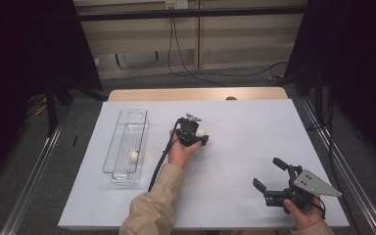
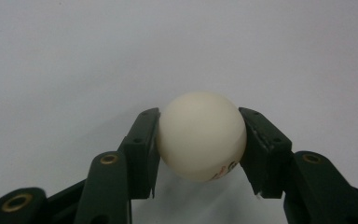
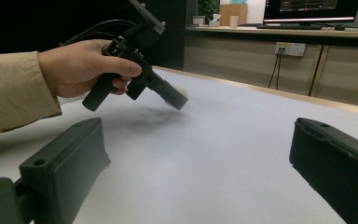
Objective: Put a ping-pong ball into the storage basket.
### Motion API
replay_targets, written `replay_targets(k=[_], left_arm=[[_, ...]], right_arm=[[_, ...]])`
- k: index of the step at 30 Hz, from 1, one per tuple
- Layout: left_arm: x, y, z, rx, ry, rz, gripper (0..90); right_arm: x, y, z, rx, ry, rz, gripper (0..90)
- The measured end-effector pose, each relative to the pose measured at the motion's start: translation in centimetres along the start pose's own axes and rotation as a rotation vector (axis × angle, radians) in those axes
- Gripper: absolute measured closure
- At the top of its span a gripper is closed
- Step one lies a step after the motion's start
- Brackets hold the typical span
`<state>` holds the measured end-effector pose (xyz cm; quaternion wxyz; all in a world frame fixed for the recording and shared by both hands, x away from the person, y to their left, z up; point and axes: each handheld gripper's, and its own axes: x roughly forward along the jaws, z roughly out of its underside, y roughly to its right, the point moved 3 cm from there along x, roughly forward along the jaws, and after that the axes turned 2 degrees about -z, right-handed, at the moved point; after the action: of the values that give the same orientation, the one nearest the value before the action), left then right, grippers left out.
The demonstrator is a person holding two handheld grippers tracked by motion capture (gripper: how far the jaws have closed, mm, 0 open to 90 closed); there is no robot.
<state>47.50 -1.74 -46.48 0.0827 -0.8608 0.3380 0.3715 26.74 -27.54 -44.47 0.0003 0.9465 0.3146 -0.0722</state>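
clear tray (image 1: pixel 126 147) left, open table (image 1: pixel 245 137) elsewhere

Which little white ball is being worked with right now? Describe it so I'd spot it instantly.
Start at the white table; near its middle, the person's left hand holds a black claw. Pinched between that claw's two tips is a cream ball with small coloured markings low on one side. A similar ball lies loose in the clear tray to the left.

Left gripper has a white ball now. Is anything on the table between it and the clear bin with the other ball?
Nothing visible. The left gripper holds the white ball right of the clear bin, with bare white tabletop between them. The right gripper sits open, far off at the near right.
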Motion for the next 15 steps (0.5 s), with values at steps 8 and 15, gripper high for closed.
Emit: replay_targets(k=[8, 15], left_arm=[[-0.9, -0.1, 0.5, -0.005, 0.005, 0.003, 51.1], [-1.5, -0.2, 0.7, 0.010, -0.008, 0.006, 51.0]], right_arm=[[0.1, -0.1, 0.0, -0.006, -0.001, 0.001, 2.9], [0.1, -0.1, 0.0, -0.008, -0.001, 0.003, 2.9]])
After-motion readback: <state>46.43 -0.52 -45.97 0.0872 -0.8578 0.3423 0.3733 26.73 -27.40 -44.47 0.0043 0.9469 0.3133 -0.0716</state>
